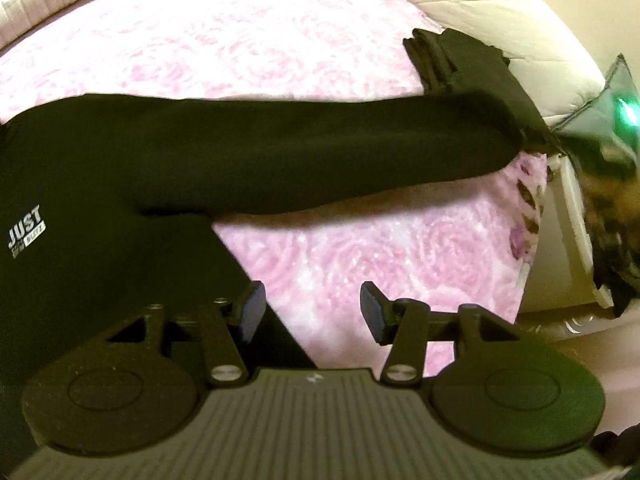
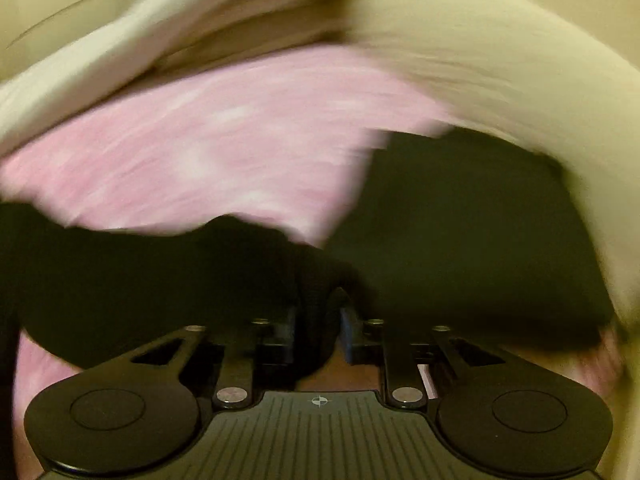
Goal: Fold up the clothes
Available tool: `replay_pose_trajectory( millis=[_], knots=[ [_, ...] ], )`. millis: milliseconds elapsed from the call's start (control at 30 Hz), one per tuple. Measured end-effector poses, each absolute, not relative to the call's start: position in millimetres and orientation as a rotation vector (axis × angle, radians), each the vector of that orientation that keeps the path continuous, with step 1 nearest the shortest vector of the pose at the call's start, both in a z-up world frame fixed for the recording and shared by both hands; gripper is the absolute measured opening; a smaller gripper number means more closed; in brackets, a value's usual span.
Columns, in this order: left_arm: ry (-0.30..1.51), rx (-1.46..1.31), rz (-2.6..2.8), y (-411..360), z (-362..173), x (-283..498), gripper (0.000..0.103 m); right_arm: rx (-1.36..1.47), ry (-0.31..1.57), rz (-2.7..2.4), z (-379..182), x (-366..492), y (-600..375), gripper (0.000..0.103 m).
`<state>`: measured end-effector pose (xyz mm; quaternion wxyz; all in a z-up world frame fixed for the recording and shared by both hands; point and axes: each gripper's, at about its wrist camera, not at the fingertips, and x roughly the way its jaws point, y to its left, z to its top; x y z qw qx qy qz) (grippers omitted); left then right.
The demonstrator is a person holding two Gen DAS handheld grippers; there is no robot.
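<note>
Gripping a sleeve end, the right tongs pinch black cloth while the shirt lies on the pink bed — left tongs released, near the hem. Best carry the sleeve low and taut — avoid bunching.

Both wrist views close above pink bedspread

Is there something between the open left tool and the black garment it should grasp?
Nothing visible is in the way. The left tool is open just above the pink bedspread, and the black garment lies right beside its left finger. The right tool already grips a sleeve end of that garment.
</note>
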<state>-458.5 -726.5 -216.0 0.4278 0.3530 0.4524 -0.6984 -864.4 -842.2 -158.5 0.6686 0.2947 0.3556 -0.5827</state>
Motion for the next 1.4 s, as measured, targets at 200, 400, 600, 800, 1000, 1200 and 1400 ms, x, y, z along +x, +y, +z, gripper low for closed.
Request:
replay_pose_trajectory(
  millis=[200, 400, 600, 800, 1000, 1200, 1400],
  knots=[
    [1.117, 0.878, -1.744, -723.4, -212.0, -454.3, 0.047, 0.825, 0.826, -1.446, -172.7, -889.8, -790.0, 0.064],
    [1.104, 0.855, -1.646, -704.4, -209.6, -430.0, 0.047, 0.754, 0.83, -1.246, -189.8, -862.3, -798.9, 0.064],
    [1.066, 0.798, -1.496, -677.4, -202.1, -389.0, 0.05, 0.642, 0.862, -1.25, -181.3, -828.9, -826.3, 0.064],
    [0.967, 0.743, -1.278, -611.8, -183.8, -301.1, 0.061, 0.564, 0.807, -1.089, -153.8, -752.4, -830.7, 0.064],
    [0.874, 0.736, -1.091, -530.2, -175.6, -191.2, 0.065, 0.477, 0.77, -0.898, -135.2, -616.0, -789.6, 0.064],
    [0.806, 0.808, -1.022, -456.1, -200.7, -45.3, 0.065, 0.404, 0.774, -0.746, -134.0, -465.4, -699.8, 0.064],
    [0.572, 1.068, -1.029, -418.5, -228.9, 69.0, 0.067, 0.387, 0.889, -0.57, -170.5, -307.2, -592.5, 0.064]
  ],
)
